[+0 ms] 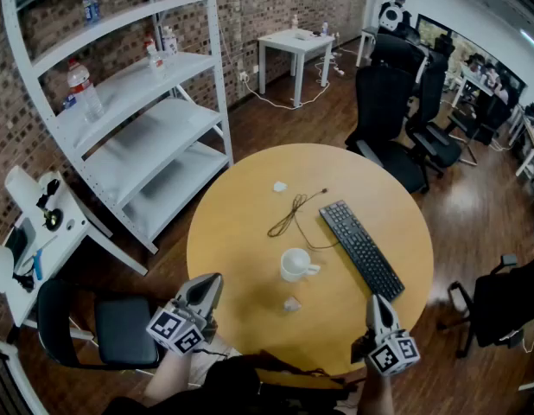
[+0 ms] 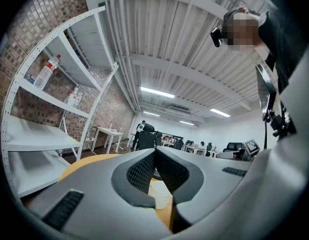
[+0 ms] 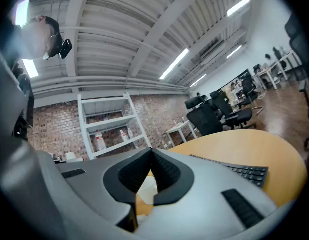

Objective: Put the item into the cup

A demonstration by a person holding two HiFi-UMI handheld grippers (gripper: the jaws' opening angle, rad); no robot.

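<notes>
A white cup [image 1: 297, 264] with its handle to the right stands near the middle of the round yellow table [image 1: 241, 240]. A small crumpled whitish item [image 1: 291, 303] lies just in front of it. My left gripper [image 1: 217, 278] hovers at the table's near left edge, jaws shut and empty. My right gripper [image 1: 377, 300] is at the near right edge, also shut on nothing. In the left gripper view the gripper [image 2: 154, 151] points toward the cup [image 2: 162, 196]. The right gripper [image 3: 151, 150] likewise looks toward the cup [image 3: 147, 186].
A black keyboard [image 1: 362, 248] lies right of the cup, a thin dark cable [image 1: 293, 214] behind it, and another small white scrap [image 1: 280, 186] farther back. White shelving [image 1: 137, 102] stands to the left, black office chairs [image 1: 384, 111] behind the table.
</notes>
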